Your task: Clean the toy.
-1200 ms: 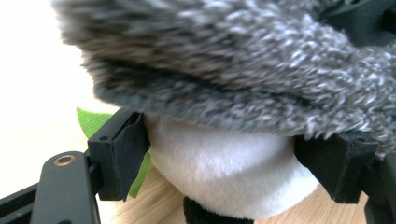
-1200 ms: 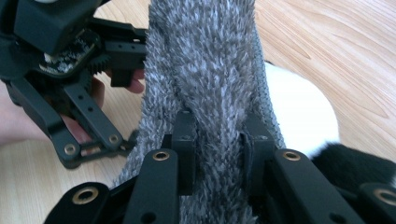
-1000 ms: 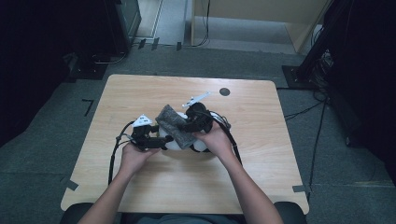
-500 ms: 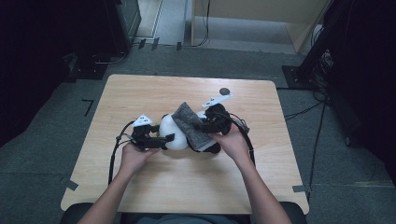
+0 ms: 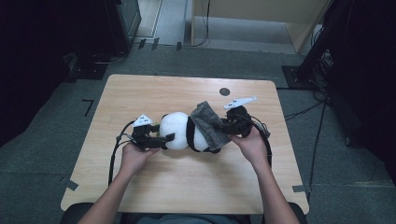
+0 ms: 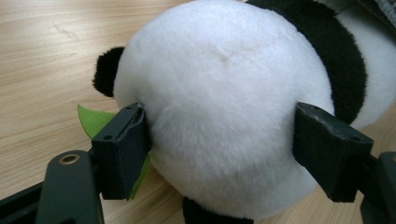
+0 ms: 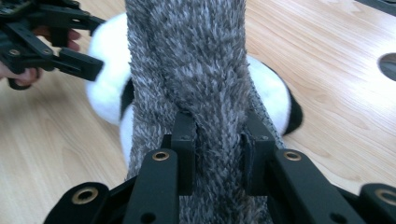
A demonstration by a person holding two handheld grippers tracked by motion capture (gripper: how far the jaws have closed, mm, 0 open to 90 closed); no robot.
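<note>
A black-and-white panda plush (image 5: 180,130) lies on its side across the wooden table (image 5: 187,186). My left gripper (image 5: 164,138) is shut on its round white head (image 6: 224,93), one pad pressing into the fur on each side. A green felt leaf (image 6: 93,119) pokes out beside the left pad. My right gripper (image 5: 228,128) is shut on a grey fuzzy cloth (image 5: 210,123), which drapes over the panda's body. In the right gripper view the cloth (image 7: 187,60) runs up between the jaws (image 7: 219,135), with the panda (image 7: 105,88) beneath and the left gripper (image 7: 91,44) beyond.
A small dark round hole (image 5: 224,91) sits in the tabletop near the far edge, right of centre. Black cables trail from both grippers across the wood. Dark equipment and floor cables surround the table.
My right gripper has moved to the right with the grey cloth, dragging it off the panda's head and onto the body. The left gripper has kept still on the head.
</note>
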